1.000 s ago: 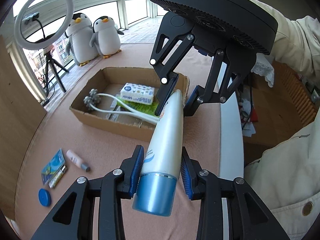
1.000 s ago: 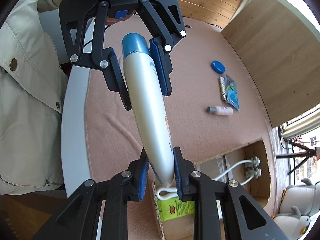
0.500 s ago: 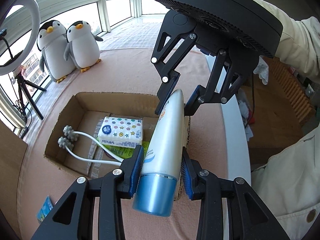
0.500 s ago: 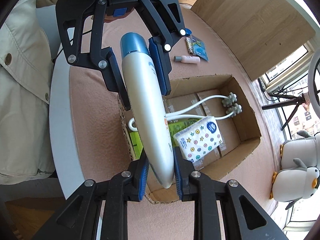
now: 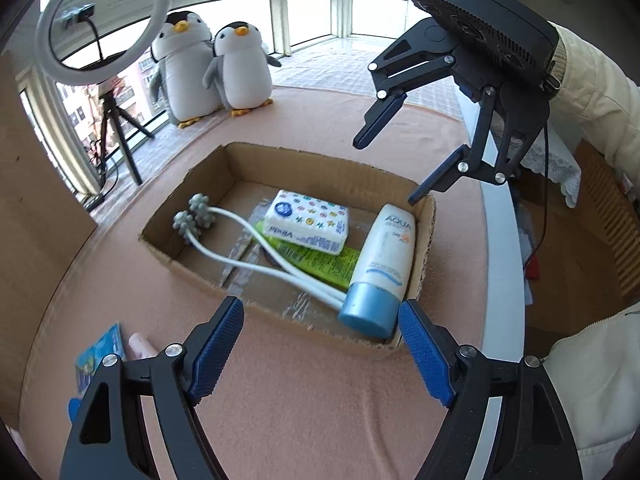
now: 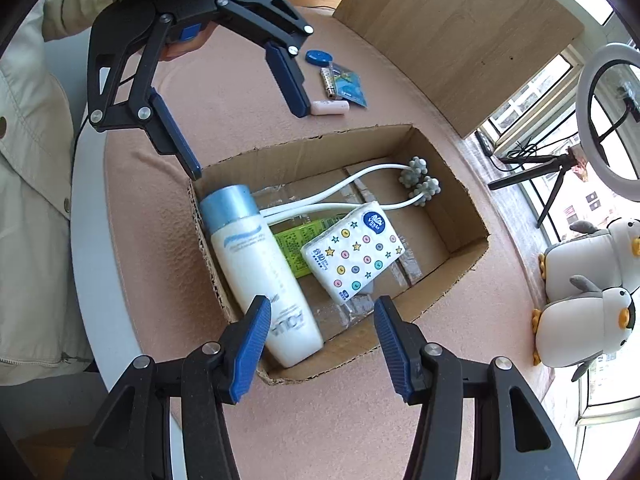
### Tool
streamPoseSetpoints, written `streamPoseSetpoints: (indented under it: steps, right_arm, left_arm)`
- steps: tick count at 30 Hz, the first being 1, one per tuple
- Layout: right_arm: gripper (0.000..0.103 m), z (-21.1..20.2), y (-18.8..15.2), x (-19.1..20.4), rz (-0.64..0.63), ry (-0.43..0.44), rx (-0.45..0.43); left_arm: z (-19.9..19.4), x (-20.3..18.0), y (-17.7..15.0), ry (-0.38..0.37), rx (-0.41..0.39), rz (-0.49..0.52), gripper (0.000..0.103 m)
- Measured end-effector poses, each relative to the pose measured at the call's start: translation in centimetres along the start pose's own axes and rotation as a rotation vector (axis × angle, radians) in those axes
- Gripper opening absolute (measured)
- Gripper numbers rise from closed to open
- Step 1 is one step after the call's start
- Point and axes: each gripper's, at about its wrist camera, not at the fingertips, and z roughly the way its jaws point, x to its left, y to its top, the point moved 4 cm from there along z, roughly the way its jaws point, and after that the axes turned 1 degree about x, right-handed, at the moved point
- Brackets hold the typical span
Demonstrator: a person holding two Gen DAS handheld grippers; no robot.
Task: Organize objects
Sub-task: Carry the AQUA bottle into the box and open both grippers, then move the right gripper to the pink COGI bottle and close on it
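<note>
A white tube with a blue cap (image 5: pixel 380 264) lies in the cardboard box (image 5: pixel 280 312) along its near right wall; it also shows in the right wrist view (image 6: pixel 260 264). The box (image 6: pixel 460 196) also holds a tissue pack (image 5: pixel 308 222), a green packet (image 5: pixel 320 260) and a white two-headed massager (image 5: pixel 224 232). My left gripper (image 5: pixel 320 344) is open and empty above the box's near edge. My right gripper (image 6: pixel 318 344) is open and empty over the box's opposite end, and shows in the left wrist view (image 5: pixel 394 156).
A pink tube (image 6: pixel 330 108), a blue packet with batteries (image 6: pixel 346 84) and a blue round lid (image 6: pixel 318 57) lie on the pink table cover beside the box. Two plush penguins (image 5: pixel 216 72) and a ring light on a tripod (image 5: pixel 100 20) stand by the window.
Both grippers have opened and let go of the white tube, which now lies in the box. Both grippers have drawn back from it.
</note>
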Motion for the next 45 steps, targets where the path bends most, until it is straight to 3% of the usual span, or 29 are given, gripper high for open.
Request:
streamPoseSetpoints:
  steps: [7, 15, 20, 26, 30, 34, 36, 39, 45]
  right_arm:
    - [0.071, 0.4, 5.0, 0.3, 0.062, 0.029, -0.060]
    - [0.071, 3.5, 15.2, 2.4, 0.234, 0.025, -0.095]
    - [0.071, 7.2, 20.3, 5.8, 0.466, 0.073, -0.086]
    - [0.071, 14.3, 19.0, 5.0, 0.832, -0.107, -0.013]
    - [0.071, 16.1, 17.9, 2.3, 0.938, -0.205, -0.013]
    - [0.058, 17.1, 17.7, 0.3, 0.980, -0.204, -0.028]
    - [0.045, 17.2, 18.1, -0.1, 0.970, -0.200, -0.036]
    - [0.015, 17.2, 18.8, 0.0, 0.948, -0.185, -0.045]
    - [0.013, 17.0, 20.2, 2.8, 0.823, -0.078, -0.068]
  left_arm:
    - [-5.2, 3.7, -6.8, 0.161, -0.018, -0.167, 0.090]
    - [-11.1, 8.1, -16.7, 0.390, -0.023, -0.463, 0.092]
    - [-13.4, 8.8, -21.3, 0.444, -0.036, -0.602, 0.092]
    - [-15.3, 8.3, -24.2, 0.471, -0.059, -0.638, 0.092]
    - [-16.1, 8.5, -25.7, 0.465, -0.099, -0.728, 0.092]
    - [-16.1, 8.6, -26.7, 0.458, -0.099, -0.761, 0.093]
    - [-15.9, 8.7, -26.9, 0.461, -0.090, -0.760, 0.093]
    - [-15.6, 8.9, -27.1, 0.459, -0.099, -0.773, 0.093]
    - [-13.4, 9.7, -27.4, 0.419, -0.110, -0.762, 0.094]
